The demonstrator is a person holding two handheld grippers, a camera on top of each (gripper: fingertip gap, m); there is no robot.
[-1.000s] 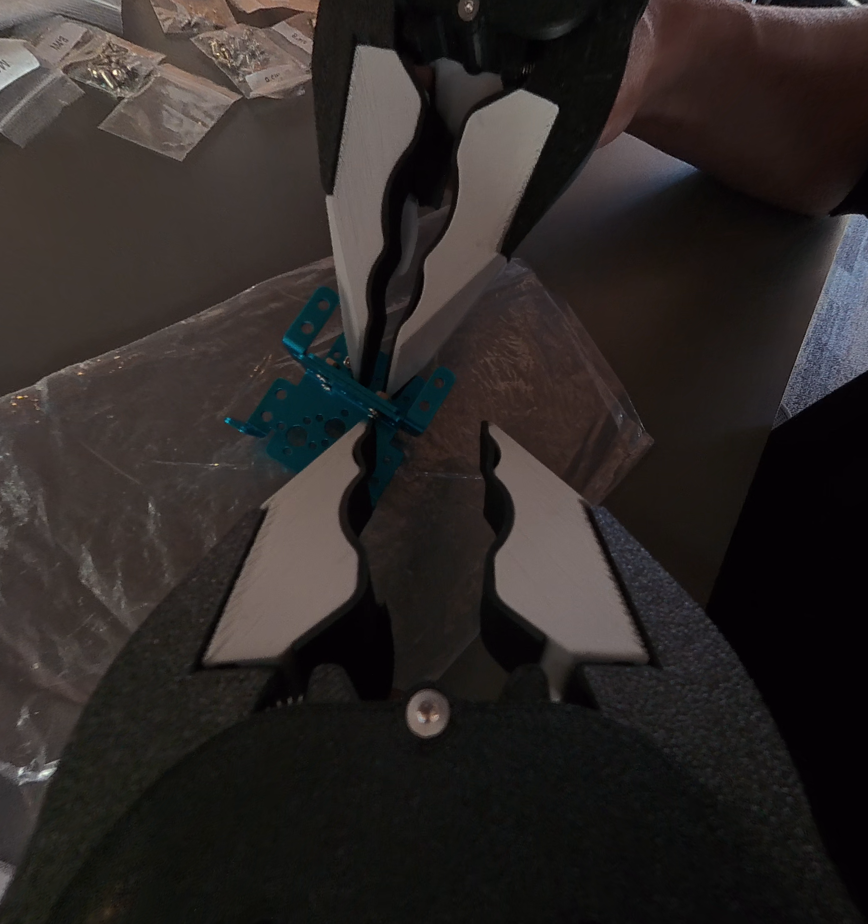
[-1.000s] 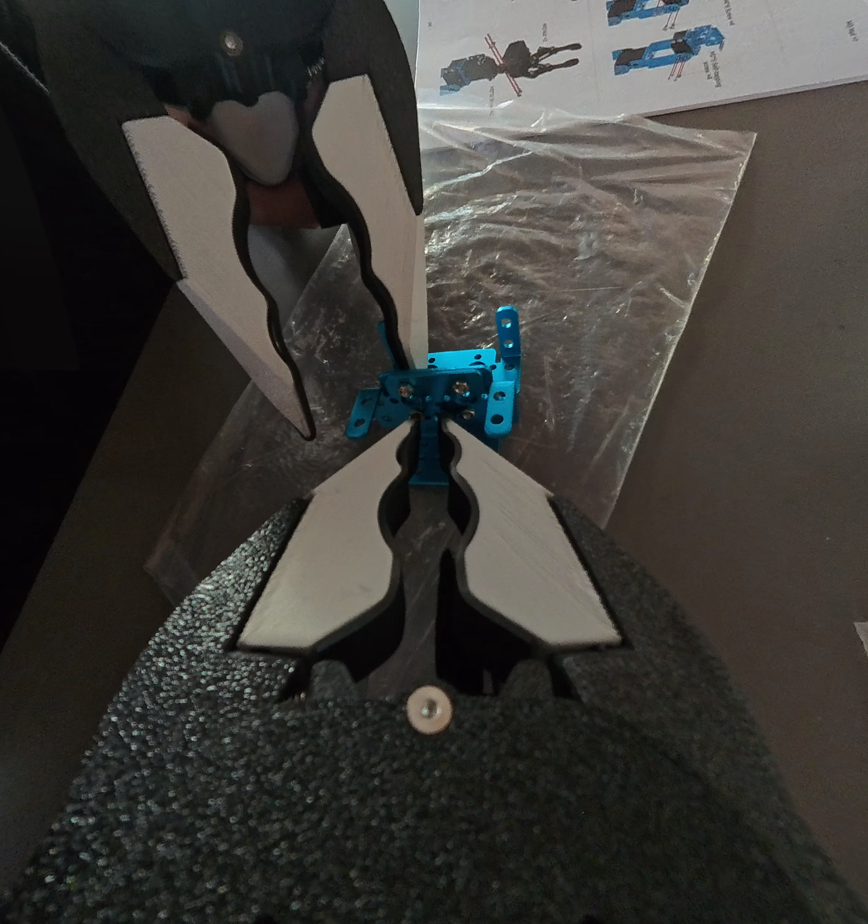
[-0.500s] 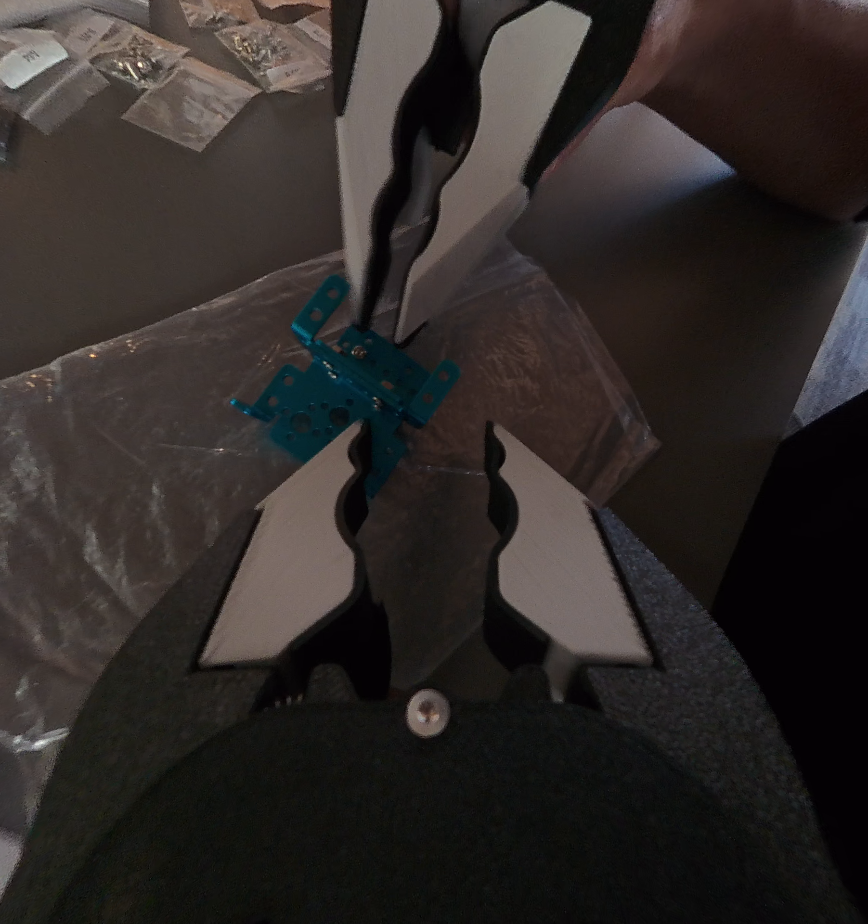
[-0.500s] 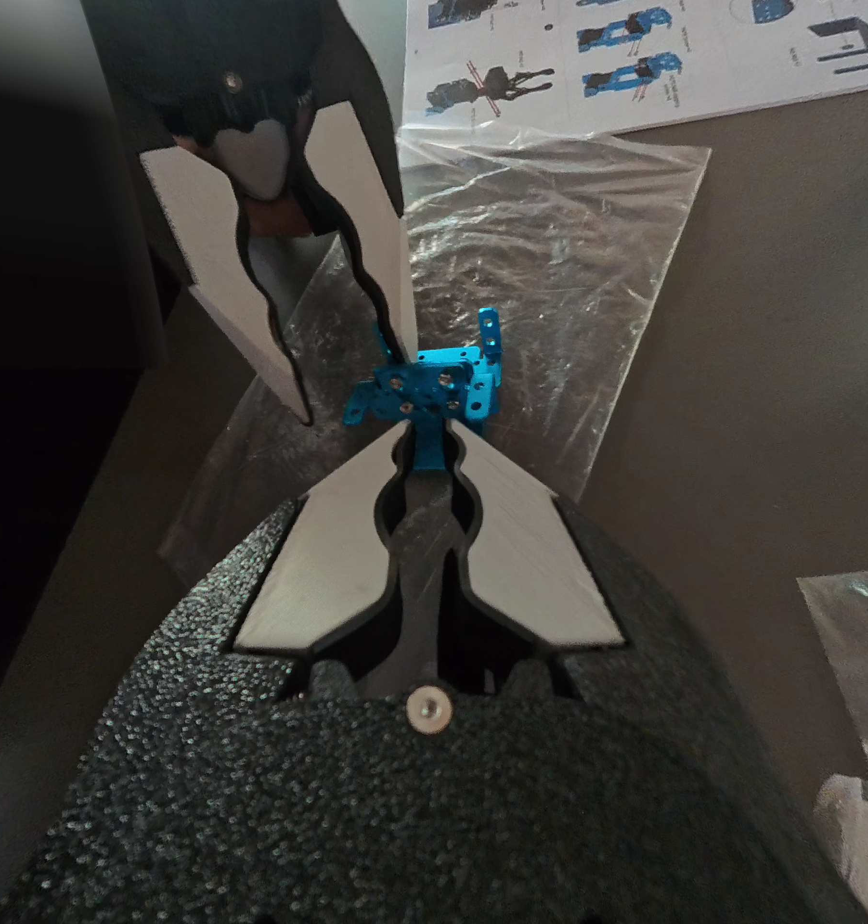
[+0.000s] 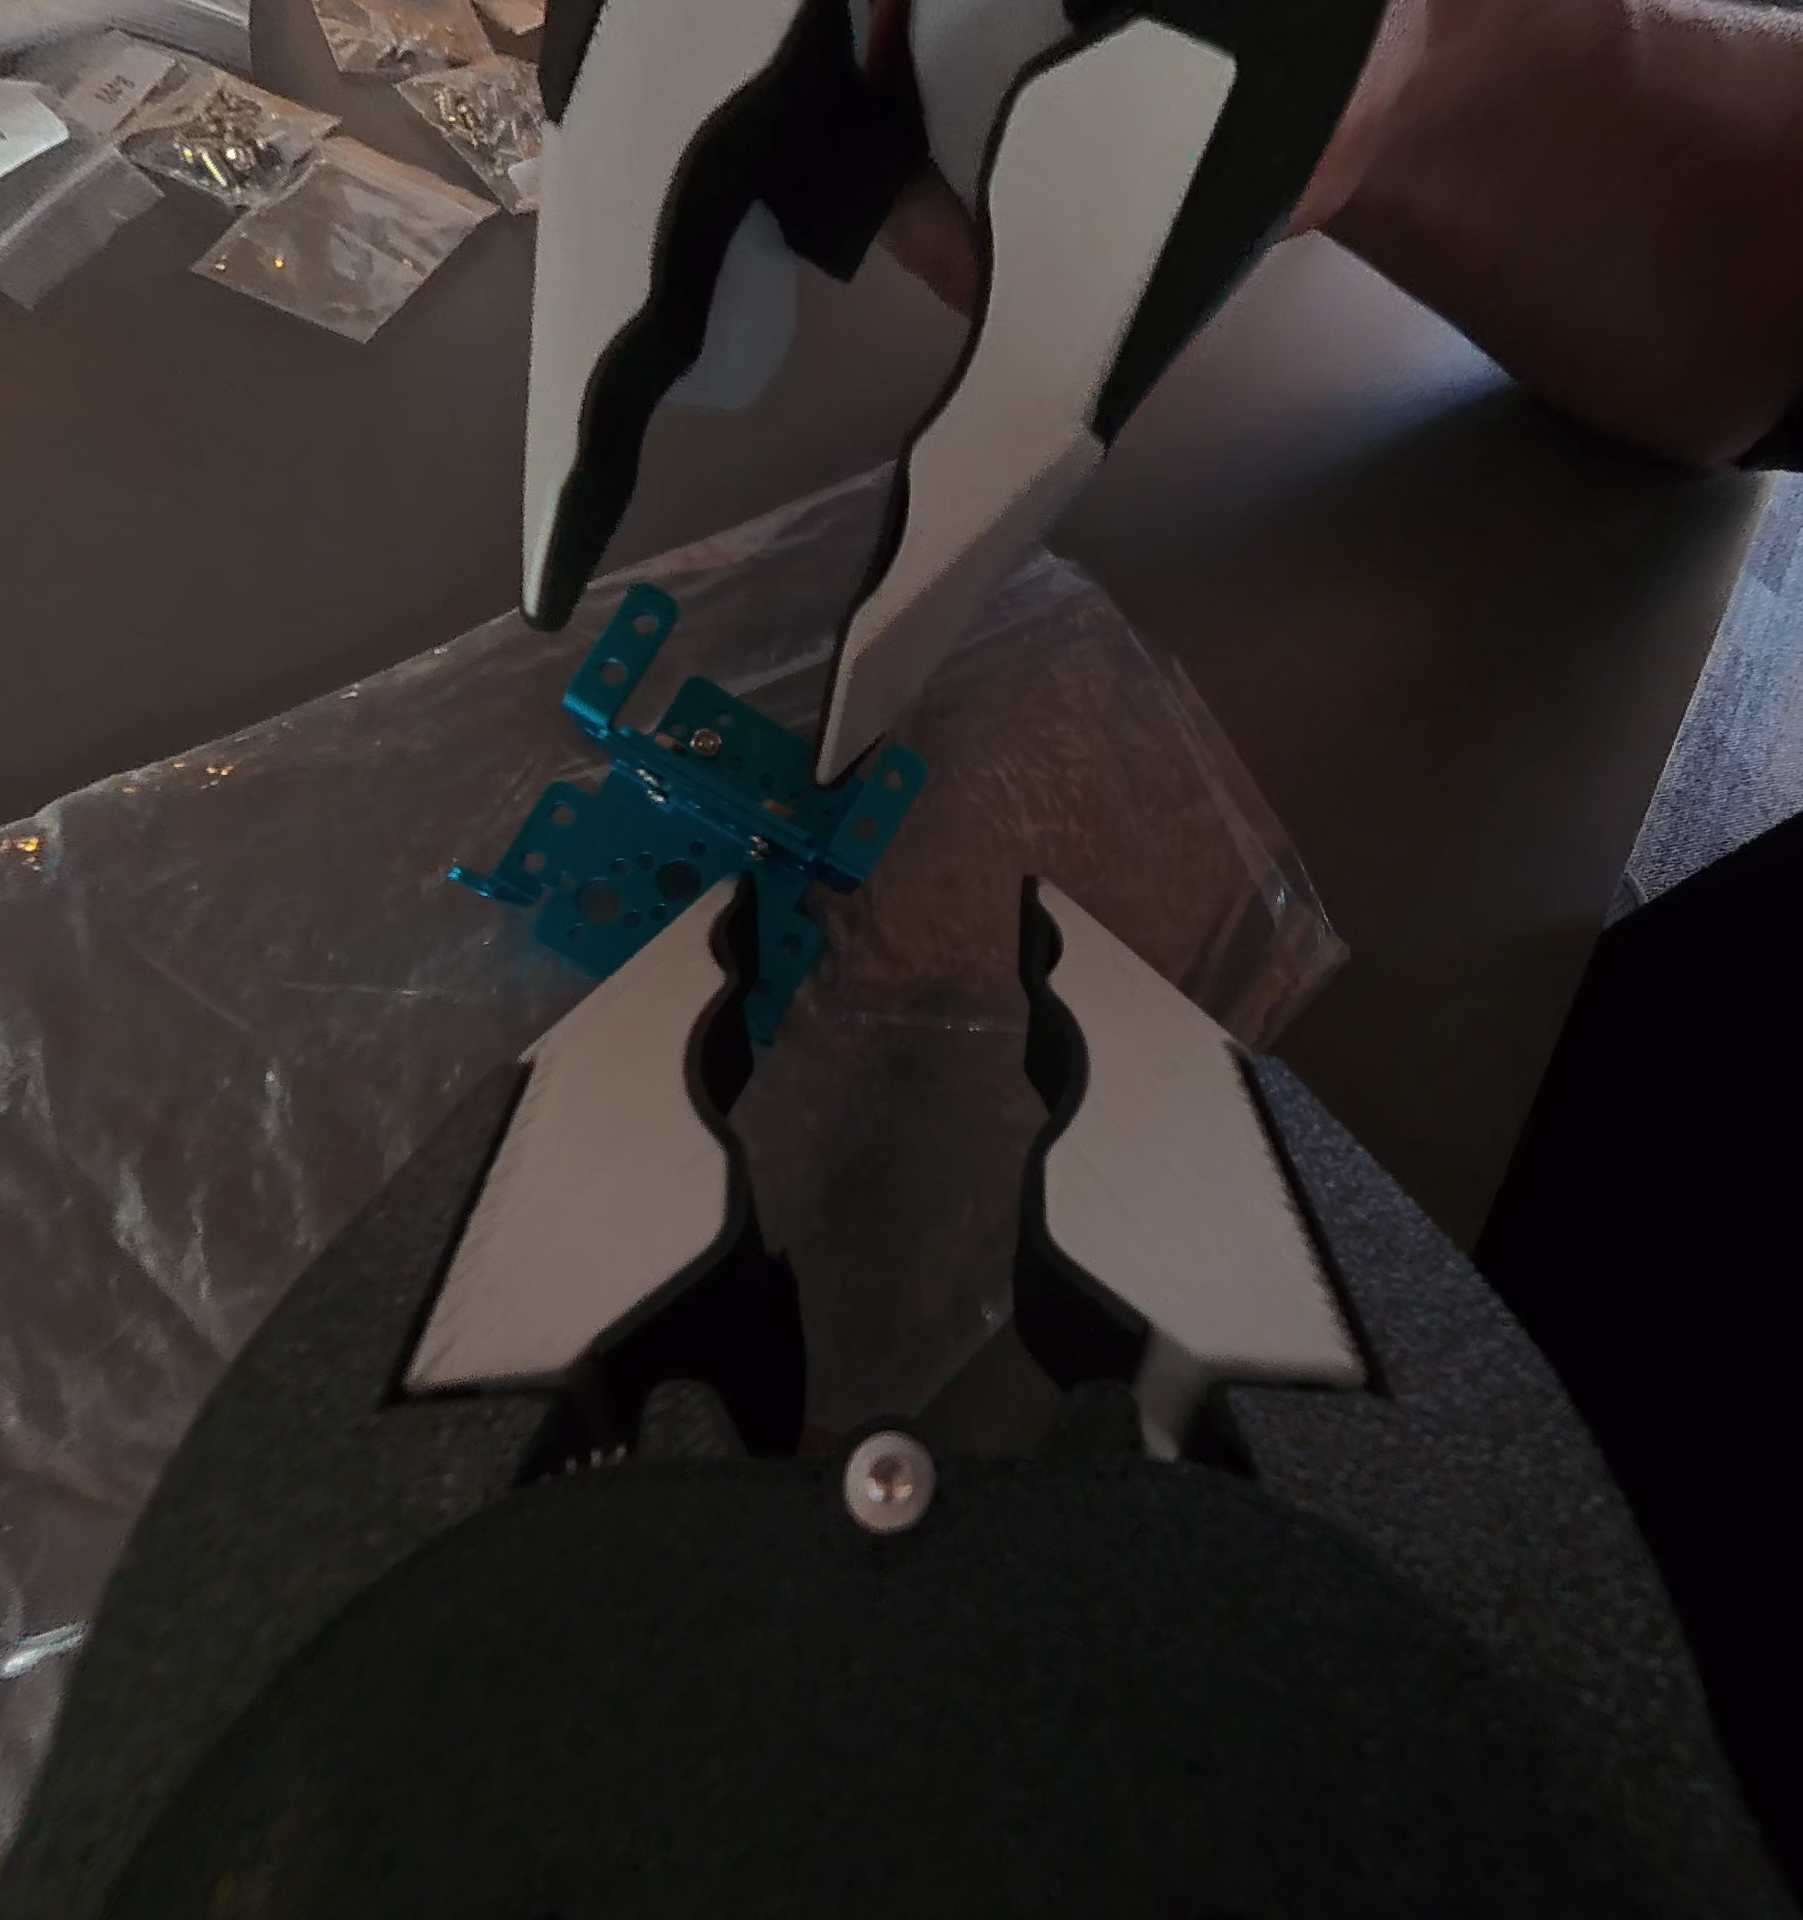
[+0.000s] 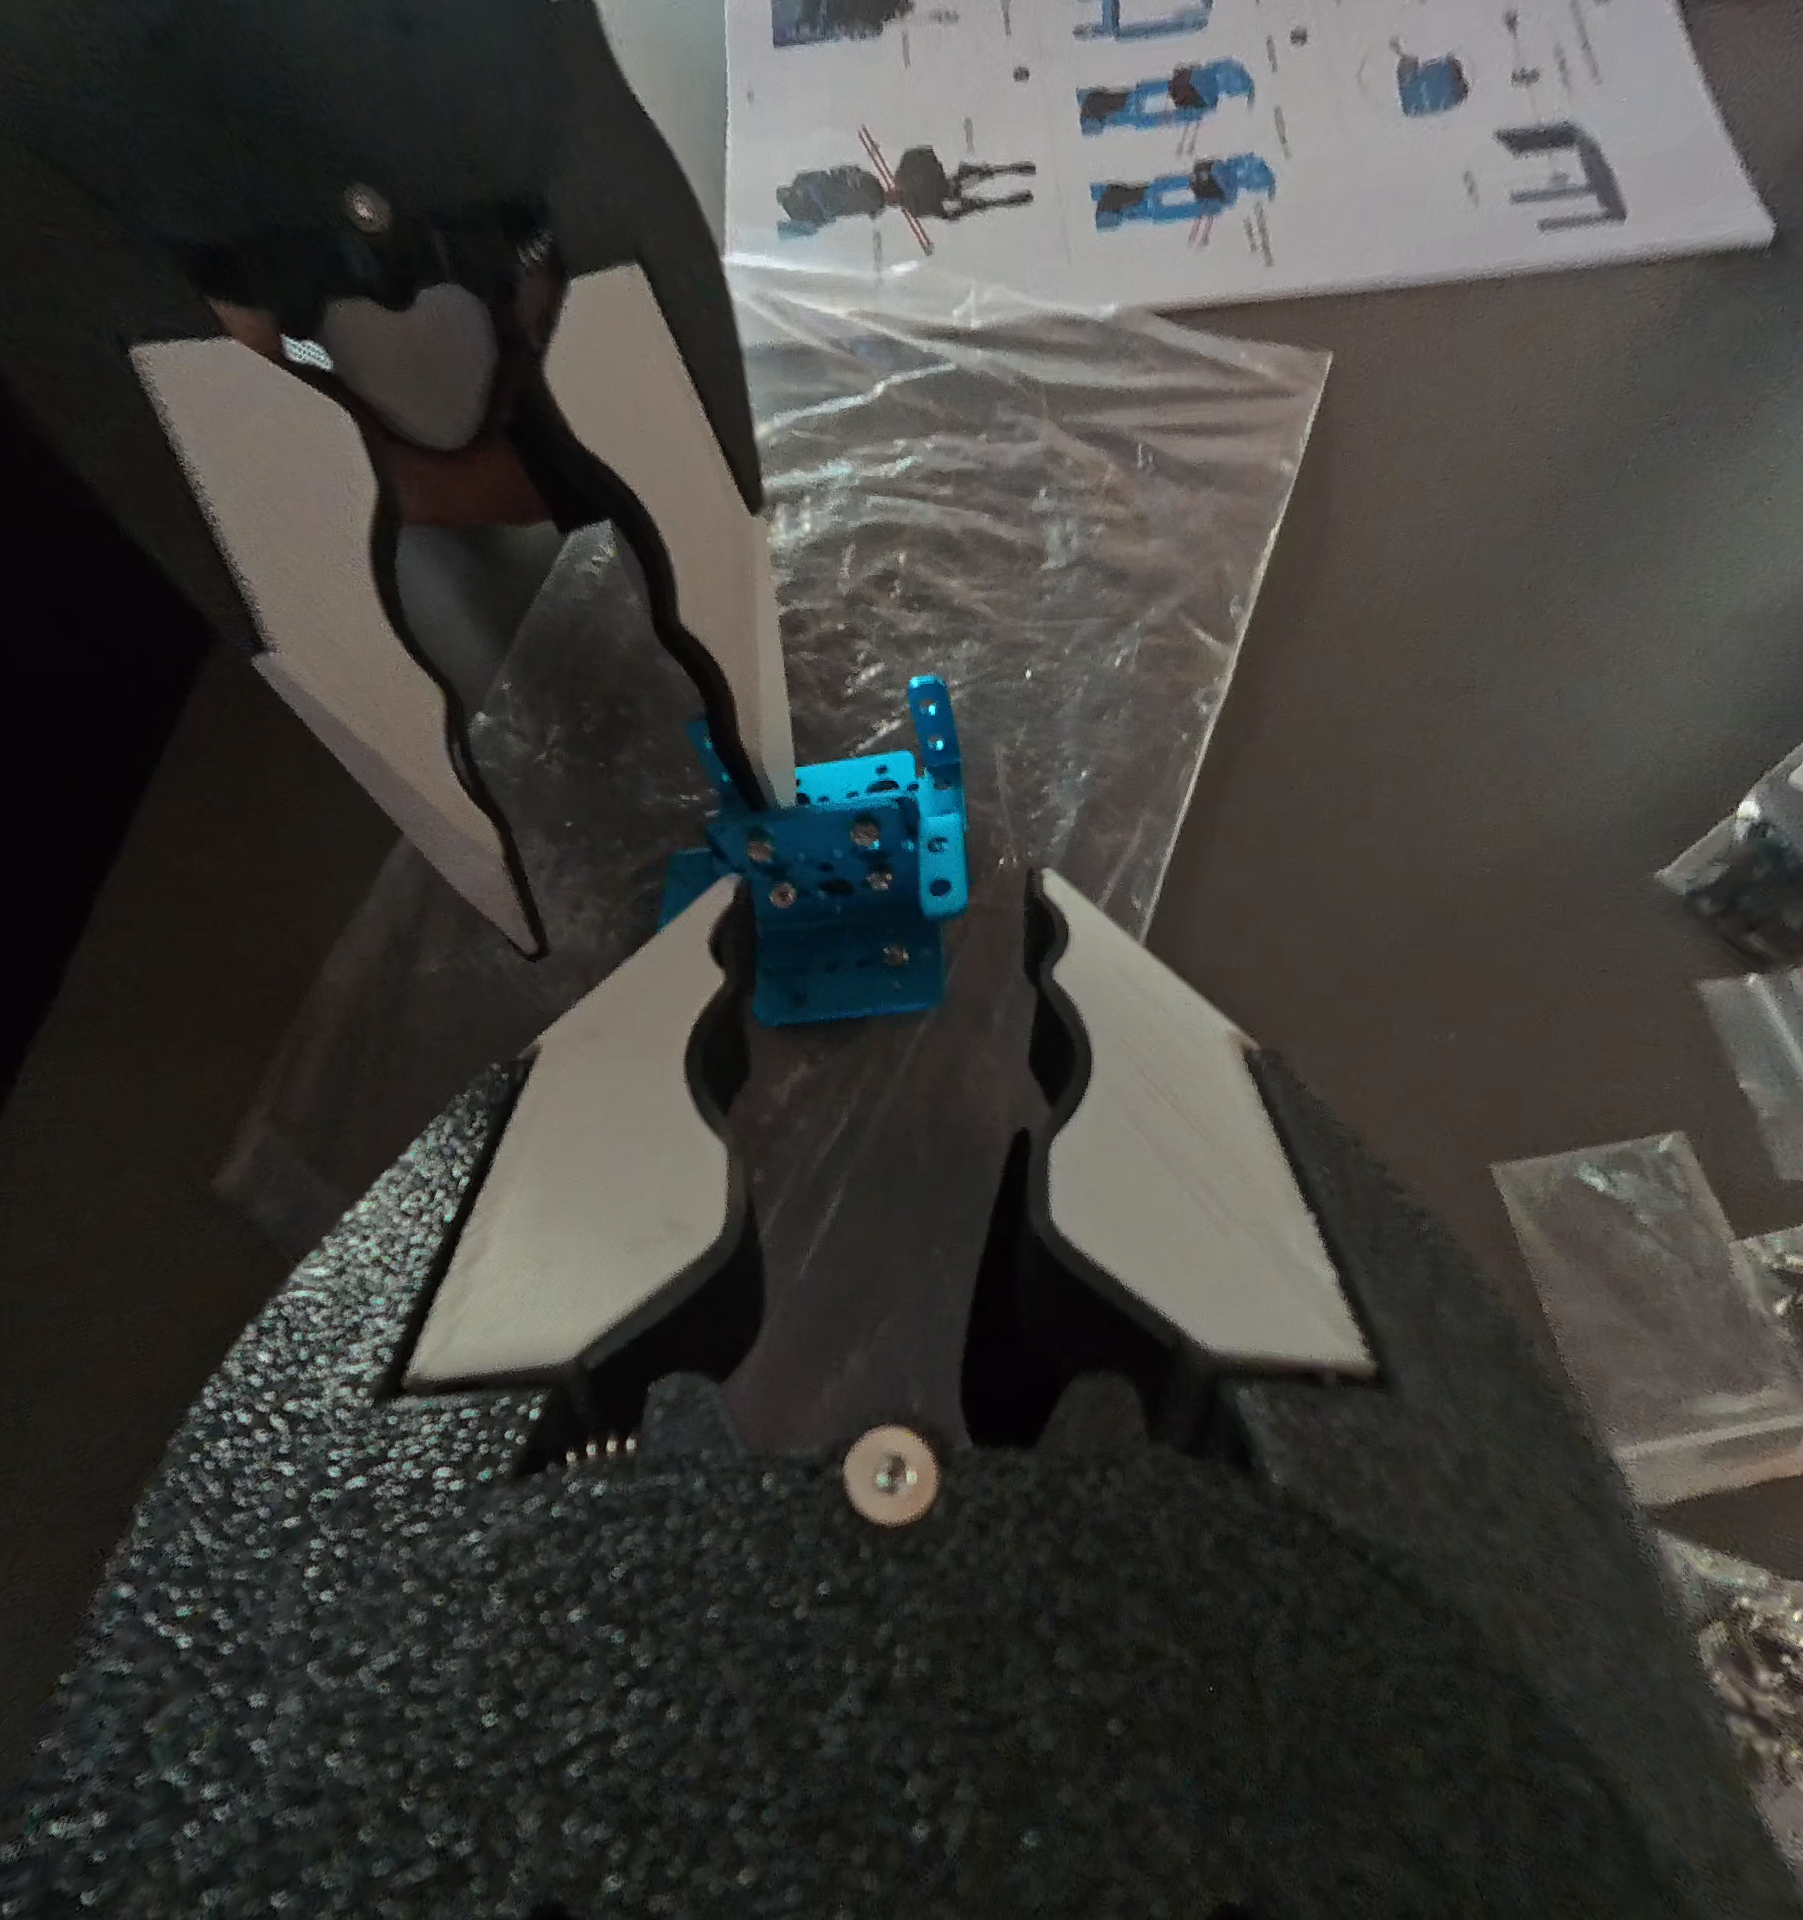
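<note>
A blue perforated metal bracket assembly (image 5: pixel 710 821) with small screws rests on a clear plastic bag (image 5: pixel 253 987). It also shows in the right wrist view (image 6: pixel 845 894), on the same bag (image 6: pixel 1032 571). My left gripper (image 5: pixel 876 883) is open and empty, with one fingertip against the bracket's near edge. My right gripper (image 6: pixel 881 881) is open, its jaws on either side of the bracket's near end, gripping nothing. Each gripper faces the other across the bracket: the right one (image 5: pixel 691 694) comes in from above, the left one (image 6: pixel 650 871) from the upper left.
Small clear bags of screws (image 5: pixel 253 156) lie at the back left of the dark table, and more of them (image 6: pixel 1707 1299) at the right. A printed instruction sheet (image 6: pixel 1292 135) lies beyond the plastic bag. A person's forearm (image 5: pixel 1603 208) holds the right gripper. The table edge (image 5: pixel 1707 623) is at the right.
My right gripper was shut on the blue bracket; it has opened and let go. The bracket has turned a little. My left gripper stayed open.
</note>
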